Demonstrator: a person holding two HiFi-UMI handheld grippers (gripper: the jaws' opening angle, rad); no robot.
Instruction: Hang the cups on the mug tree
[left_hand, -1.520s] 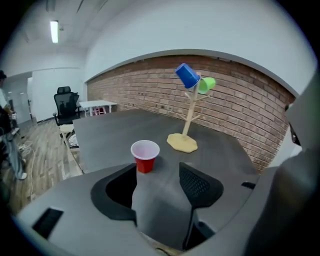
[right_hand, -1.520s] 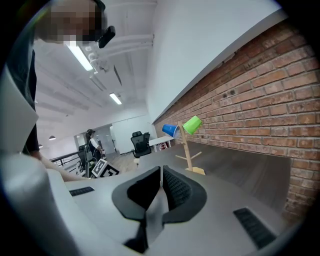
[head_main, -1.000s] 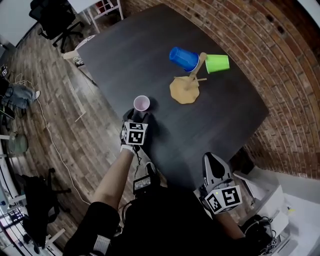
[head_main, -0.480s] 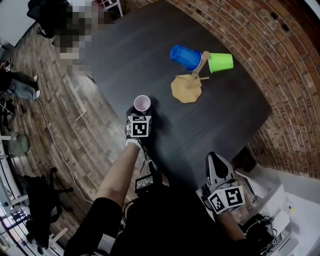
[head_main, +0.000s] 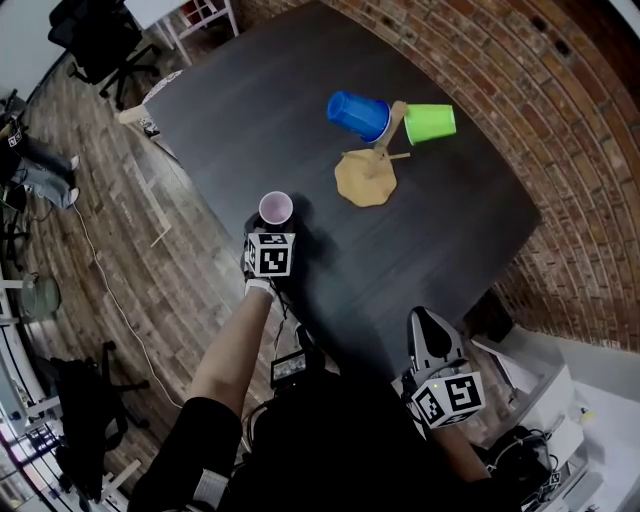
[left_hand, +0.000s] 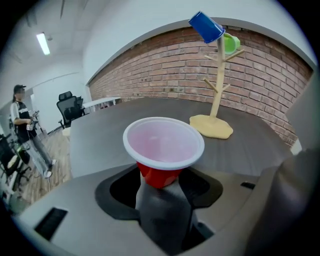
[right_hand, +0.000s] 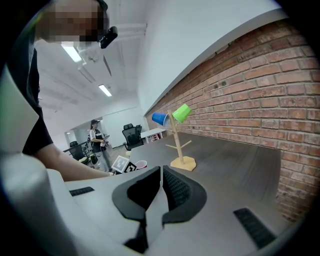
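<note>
left gripper (left_hand: 162, 176): jaws spread wide and just been closing; red cup's base is flanked, doesn't look squeezed tbh
right gripper (right_hand: 160, 186): ribbed black pads are pressed together, nothing held
red cup (left_hand: 163, 142): tapered glossy plastic with a white rolled rim and pale inside, stood upright near the table edge
mug tree (head_main: 367, 176): pale wood with a wavy flat base and thin pegs; blue cup (head_main: 358, 113) and green cup (head_main: 430, 122) are hung up top
table (head_main: 300, 90): dark, matte

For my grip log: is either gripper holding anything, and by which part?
Right gripper: shut, empty. Left gripper's jaws have just been closing round the red cup's lower wall; whether they grip it yet cannot be told.
</note>
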